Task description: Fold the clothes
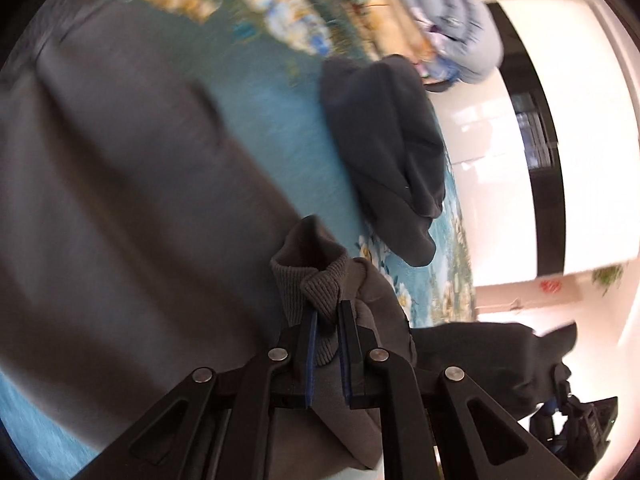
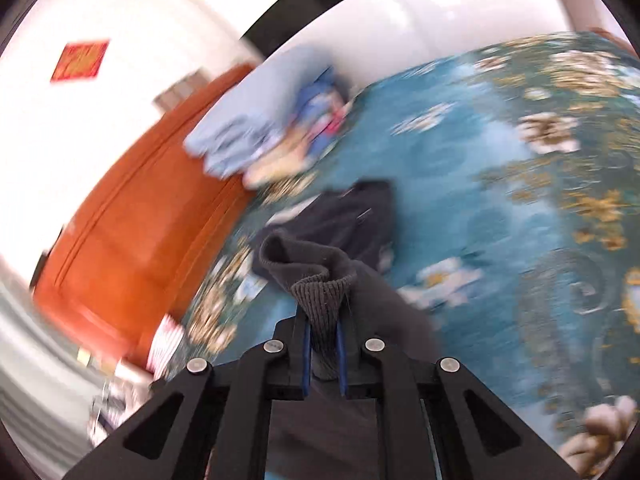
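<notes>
Both the left gripper (image 1: 329, 316) and right gripper (image 2: 323, 320) have jaws clamped on the grey sweater's (image 1: 120, 208) ribbed cuffs above the bed (image 2: 500, 208).

Motion blur smears the bedspread (image 2: 500, 200) and the blue pile (image 2: 248, 132) at upper centre of the right view. The grey garment (image 1: 120, 220) runs off the left view's left edge, its shape unreadable. Each cuff's (image 2: 323, 300) lower end hides between claw fingers.
</notes>
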Tool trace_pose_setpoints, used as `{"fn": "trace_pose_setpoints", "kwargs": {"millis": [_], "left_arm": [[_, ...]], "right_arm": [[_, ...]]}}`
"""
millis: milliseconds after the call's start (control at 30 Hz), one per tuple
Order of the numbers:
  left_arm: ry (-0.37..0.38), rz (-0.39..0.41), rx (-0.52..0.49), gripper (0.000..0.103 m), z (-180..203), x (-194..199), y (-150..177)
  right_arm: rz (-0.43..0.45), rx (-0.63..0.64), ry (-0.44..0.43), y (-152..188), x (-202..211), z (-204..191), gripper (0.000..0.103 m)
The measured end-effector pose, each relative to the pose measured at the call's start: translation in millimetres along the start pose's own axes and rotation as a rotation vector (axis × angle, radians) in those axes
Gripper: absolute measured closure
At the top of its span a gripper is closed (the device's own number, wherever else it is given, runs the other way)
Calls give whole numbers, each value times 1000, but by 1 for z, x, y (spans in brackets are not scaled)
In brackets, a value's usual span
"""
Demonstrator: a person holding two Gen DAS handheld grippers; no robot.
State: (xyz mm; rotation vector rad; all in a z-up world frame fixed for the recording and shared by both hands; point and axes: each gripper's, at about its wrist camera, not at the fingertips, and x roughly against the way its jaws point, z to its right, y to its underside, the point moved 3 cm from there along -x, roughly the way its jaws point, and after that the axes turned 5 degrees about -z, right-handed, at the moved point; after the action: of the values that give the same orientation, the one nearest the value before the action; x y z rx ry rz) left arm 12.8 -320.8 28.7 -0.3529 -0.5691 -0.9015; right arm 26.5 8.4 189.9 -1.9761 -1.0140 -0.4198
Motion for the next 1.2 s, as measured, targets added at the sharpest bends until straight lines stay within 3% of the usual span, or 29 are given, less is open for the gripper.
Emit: {"fn": "trace_pose_setpoints", "kwargs": {"millis": [100, 267, 433, 500, 567, 667, 733, 833, 933, 1000, 1067, 1200], "left_arm": [[28, -8, 58, 91, -10, 8, 3], [77, 39, 102, 90, -24, 29, -5], [129, 22, 167, 83, -48, 33, -9], [143, -7, 181, 77, -51, 27, -8], [149, -40, 162, 69, -47, 24, -5], [138, -90, 104, 55, -33, 16, -4], [110, -124, 50, 49, -21, 8, -1], [68, -155, -27, 48, -7, -2, 5], [68, -130, -72, 51, -2, 2, 6], [68, -114, -102, 64, 2, 5, 6], [68, -97, -132, 86, 6, 8, 6], [68, -63, -192, 94, 14, 14, 7]], "right_arm": [[-133, 54, -18, 29, -62, -42, 93], [-332, 16, 29, 85, -154, -63, 93], [-431, -19, 85, 113, -184, -52, 87], [-463, 11, 62, 116, -185, -51, 78], [-461, 41, 16, 111, -174, -54, 69], [-378, 23, -24, 95, -145, -45, 67], [-316, -39, -2, 83, -125, -26, 66], [-278, -154, 7, 77, -109, 2, 66], [-277, -218, 49, 83, -107, 21, 66], [-277, -258, 79, 87, -106, 33, 66], [-273, -302, 84, 89, -106, 40, 66], [-268, -324, 107, 90, -104, 42, 66]]}}
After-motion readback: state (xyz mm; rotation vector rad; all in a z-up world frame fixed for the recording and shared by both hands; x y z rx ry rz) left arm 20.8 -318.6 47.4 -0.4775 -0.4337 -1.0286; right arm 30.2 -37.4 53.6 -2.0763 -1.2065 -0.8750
